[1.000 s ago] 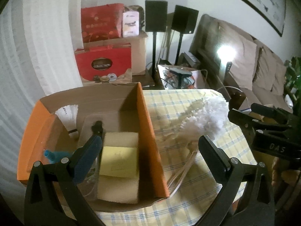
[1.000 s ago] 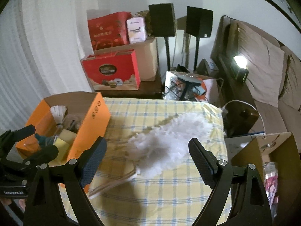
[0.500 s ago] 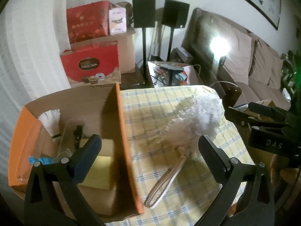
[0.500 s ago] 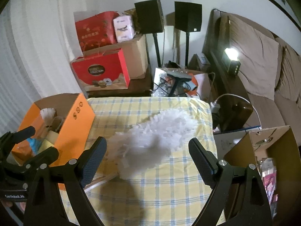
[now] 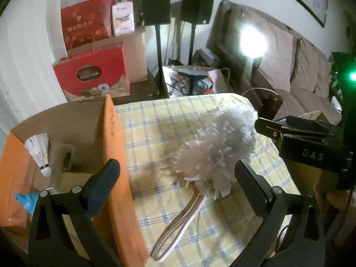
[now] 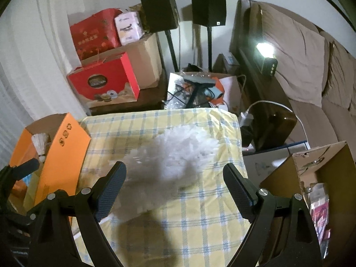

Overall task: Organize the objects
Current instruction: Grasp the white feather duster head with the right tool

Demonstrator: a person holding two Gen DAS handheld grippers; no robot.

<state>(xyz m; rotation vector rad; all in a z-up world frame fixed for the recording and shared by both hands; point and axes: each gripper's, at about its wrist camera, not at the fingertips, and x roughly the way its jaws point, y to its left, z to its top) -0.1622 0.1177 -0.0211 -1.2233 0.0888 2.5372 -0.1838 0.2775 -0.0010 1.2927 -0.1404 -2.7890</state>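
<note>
From my left wrist camera, the fluffy white duster [image 5: 213,153] lies on the yellow checked tablecloth [image 5: 160,120], its looped handle trailing toward 6 o'clock. My left gripper [image 5: 178,185] hangs spread wide, holding nothing. At 9 o'clock, the orange cardboard box [image 5: 113,155] holds a feathered shuttlecock [image 5: 39,150]. The right gripper's [image 5: 300,138] body reads "DAS".

From my right wrist camera, the duster [image 6: 175,155] sits blurred between that claw's [image 6: 175,185] released fingers, untouched; box [image 6: 64,155] at 9 o'clock.
</note>
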